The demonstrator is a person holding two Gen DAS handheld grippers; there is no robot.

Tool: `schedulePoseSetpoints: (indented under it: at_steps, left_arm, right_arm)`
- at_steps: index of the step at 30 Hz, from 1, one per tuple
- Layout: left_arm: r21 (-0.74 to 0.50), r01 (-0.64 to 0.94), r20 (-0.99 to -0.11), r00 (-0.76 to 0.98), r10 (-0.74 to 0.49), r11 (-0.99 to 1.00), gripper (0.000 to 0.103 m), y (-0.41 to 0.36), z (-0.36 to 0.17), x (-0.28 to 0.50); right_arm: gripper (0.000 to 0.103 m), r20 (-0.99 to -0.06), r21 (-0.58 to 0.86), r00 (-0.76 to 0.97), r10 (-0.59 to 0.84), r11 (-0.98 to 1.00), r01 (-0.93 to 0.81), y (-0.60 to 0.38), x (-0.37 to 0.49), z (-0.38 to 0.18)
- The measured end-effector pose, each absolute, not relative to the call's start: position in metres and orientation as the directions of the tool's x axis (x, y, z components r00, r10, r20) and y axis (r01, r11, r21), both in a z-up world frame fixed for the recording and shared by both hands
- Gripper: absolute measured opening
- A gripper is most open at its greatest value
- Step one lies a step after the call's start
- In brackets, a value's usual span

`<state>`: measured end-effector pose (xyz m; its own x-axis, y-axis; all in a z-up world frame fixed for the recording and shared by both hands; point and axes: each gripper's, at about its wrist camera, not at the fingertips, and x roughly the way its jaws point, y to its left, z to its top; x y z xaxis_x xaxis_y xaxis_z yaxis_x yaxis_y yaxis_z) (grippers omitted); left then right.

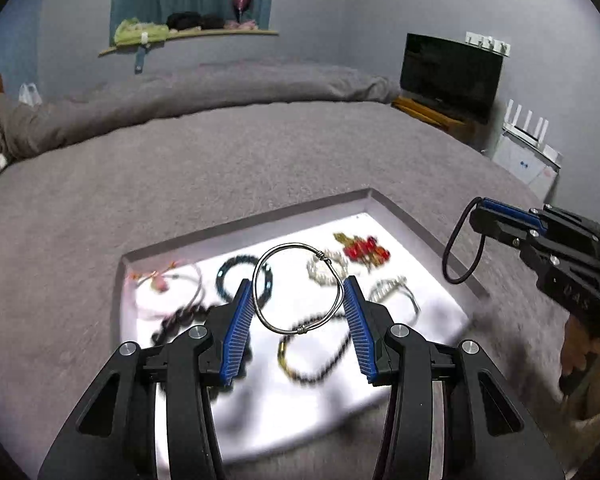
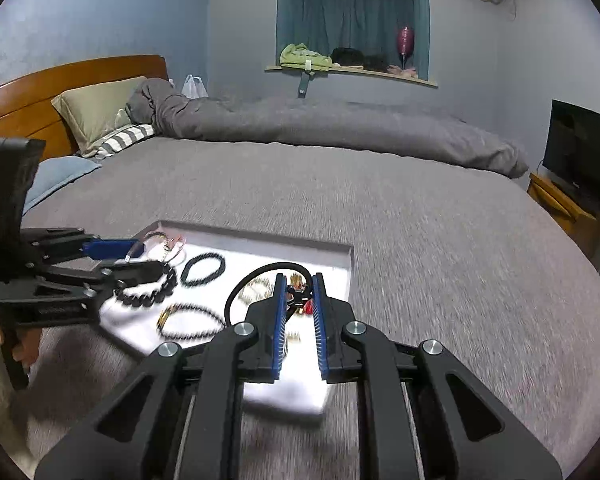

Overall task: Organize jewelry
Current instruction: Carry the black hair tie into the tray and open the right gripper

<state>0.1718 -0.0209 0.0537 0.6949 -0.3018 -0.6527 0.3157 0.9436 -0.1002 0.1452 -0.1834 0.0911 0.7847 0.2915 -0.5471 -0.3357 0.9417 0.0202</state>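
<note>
- Left gripper (image 1: 299,292): jaws set wide, clamped across a silver wire bangle (image 1: 298,288). Each blue ribbed pad (image 1: 240,332) touches one outer side of the hoop, which is held above the tray.
- Bangle: thin round metal wire, two small wound-wire knots on its rim, one at upper right, one at the bottom.
- Right gripper (image 2: 299,292): jaws nearly together, gripping a black cord loop (image 2: 236,296) at its knotted end; the rest of the loop arcs out leftward from the fingertips. In the left wrist view the cord (image 1: 462,248) hangs below the tips, over the tray's right edge.
- White tray (image 1: 404,216) lies on the grey bedspread (image 1: 220,160). It holds a dark green bead bracelet (image 1: 224,276), a pearl bracelet (image 1: 320,274), a red bead piece (image 1: 364,250), a black bead necklace (image 1: 324,364) and a pink-trimmed loop (image 1: 168,284).
- Tray contents blurred; finer detail cannot be read.
</note>
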Motion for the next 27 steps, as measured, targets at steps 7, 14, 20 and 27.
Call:
schedulePoseSetpoints:
  at_steps: [7, 14, 20, 27]
  left_arm:
    - [-0.122, 0.298, -0.738, 0.610, -0.287, 0.947, 0.048, -0.037, 0.033, 0.227]
    - [-0.132, 0.289, -0.791, 0.545, -0.276, 0.948, 0.048, -0.046, 0.013, 0.249]
    - [-0.137, 0.285, -0.804, 0.527, -0.275, 0.949, 0.048, -0.044, 0.007, 0.251]
    - [-0.126, 0.279, -0.787, 0.556, -0.268, 0.952, 0.055, -0.046, 0.012, 0.247]
  right_arm:
    - [0.012, -0.620, 0.022, 0.727, 0.295, 0.933, -0.360, -0.180, 0.165, 0.065]
    - [0.013, -0.681, -0.005, 0.675, 0.283, 0.920, -0.391, -0.172, 0.170, 0.048]
    - [0.013, -0.700, -0.017, 0.658, 0.277, 0.915, -0.403, -0.165, 0.169, 0.042]
    - [0.013, -0.708, -0.019, 0.653, 0.268, 0.918, -0.397, -0.164, 0.170, 0.039]
